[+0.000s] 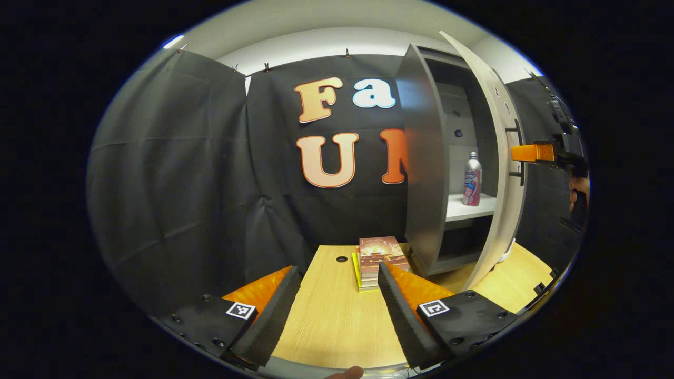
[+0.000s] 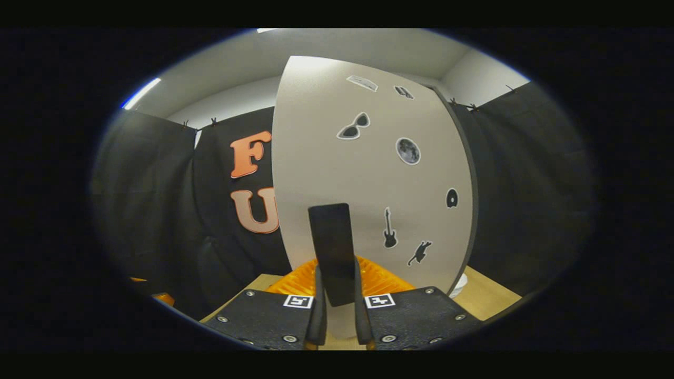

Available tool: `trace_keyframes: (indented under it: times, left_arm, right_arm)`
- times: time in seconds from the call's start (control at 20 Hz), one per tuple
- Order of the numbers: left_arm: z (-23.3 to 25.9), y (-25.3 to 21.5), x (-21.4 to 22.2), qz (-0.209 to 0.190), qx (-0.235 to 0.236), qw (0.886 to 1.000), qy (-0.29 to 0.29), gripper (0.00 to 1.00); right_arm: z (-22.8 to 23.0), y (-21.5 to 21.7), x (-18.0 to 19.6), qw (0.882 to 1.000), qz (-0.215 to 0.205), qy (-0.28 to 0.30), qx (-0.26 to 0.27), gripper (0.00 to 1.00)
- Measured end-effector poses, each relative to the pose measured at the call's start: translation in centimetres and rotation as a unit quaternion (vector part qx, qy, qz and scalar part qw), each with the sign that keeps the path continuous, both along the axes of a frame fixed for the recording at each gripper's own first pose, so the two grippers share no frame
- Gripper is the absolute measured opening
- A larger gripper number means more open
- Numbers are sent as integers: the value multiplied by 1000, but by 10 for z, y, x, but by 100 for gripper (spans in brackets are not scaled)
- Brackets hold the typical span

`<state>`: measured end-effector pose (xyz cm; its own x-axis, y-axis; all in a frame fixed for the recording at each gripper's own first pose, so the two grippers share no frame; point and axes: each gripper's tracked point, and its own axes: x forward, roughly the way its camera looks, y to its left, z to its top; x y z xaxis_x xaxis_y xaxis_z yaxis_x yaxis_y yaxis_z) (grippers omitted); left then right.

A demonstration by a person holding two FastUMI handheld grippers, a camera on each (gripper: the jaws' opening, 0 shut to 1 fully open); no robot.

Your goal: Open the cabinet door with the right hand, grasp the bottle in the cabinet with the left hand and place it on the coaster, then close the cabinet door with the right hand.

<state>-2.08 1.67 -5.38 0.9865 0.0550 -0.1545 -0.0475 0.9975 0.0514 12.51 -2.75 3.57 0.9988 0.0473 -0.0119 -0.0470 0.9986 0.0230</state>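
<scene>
Right gripper [image 2: 337,295] is clamping the grey door's black bar handle [image 2: 333,252]; left gripper [image 1: 337,300] is waiting wide; slipping could let the door swing shut.

black cloth walls [image 1: 174,158], wooden table [image 1: 331,316], white ceiling [image 2: 316,47]

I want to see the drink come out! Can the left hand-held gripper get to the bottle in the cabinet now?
Probably yes. The cabinet door is swung wide, so the bottle stands in plain sight on its shelf, nothing in front. The left hand-held gripper is open, though it sits back over the table.
</scene>
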Motion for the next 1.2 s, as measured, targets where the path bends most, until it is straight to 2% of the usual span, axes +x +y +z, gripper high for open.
trace_keyframes:
  times: [0.35,0.4,0.45,0.6,0.65,0.7,0.9,0.95,1.05,1.1,1.15,1.2]
  left_arm:
    - [0,-54,-50,-14,6,1000,3,97]
    - [-1,-62,-55,-17,5,1000,4,97]
    - [-1,-72,-61,-20,4,1000,6,97]
    - [-5,-96,-76,-27,0,1000,11,97]
    - [-7,-104,-80,-28,0,1000,13,97]
    - [-9,-112,-84,-30,-2,999,15,97]
    - [-18,-144,-96,-40,-9,999,28,97]
    - [-18,-150,-98,-41,-10,999,29,97]
    - [-13,-156,-102,-39,-10,999,25,97]
    - [-12,-157,-101,-37,-9,999,23,97]
    - [-12,-158,-101,-34,-8,999,23,96]
    - [-11,-159,-101,-31,-8,999,24,96]
  right_arm:
    - [7,-64,-66,1000,-8,-9,5,21]
    - [9,-77,-75,1000,-12,-10,5,24]
    - [10,-93,-89,1000,-18,-12,4,20]
    - [12,-136,-118,1000,-28,-9,-7,20]
    - [15,-150,-124,1000,-29,-7,-1,14]
    - [15,-166,-130,1000,-29,-6,5,14]
    - [22,-227,-146,999,-43,-4,7,14]
    - [23,-239,-147,999,-43,-4,12,5]
    - [25,-262,-148,999,-45,-4,15,10]
    - [25,-273,-149,999,-48,-5,15,5]
    - [26,-284,-150,998,-53,-6,16,14]
    - [27,-293,-150,998,-58,-5,16,9]
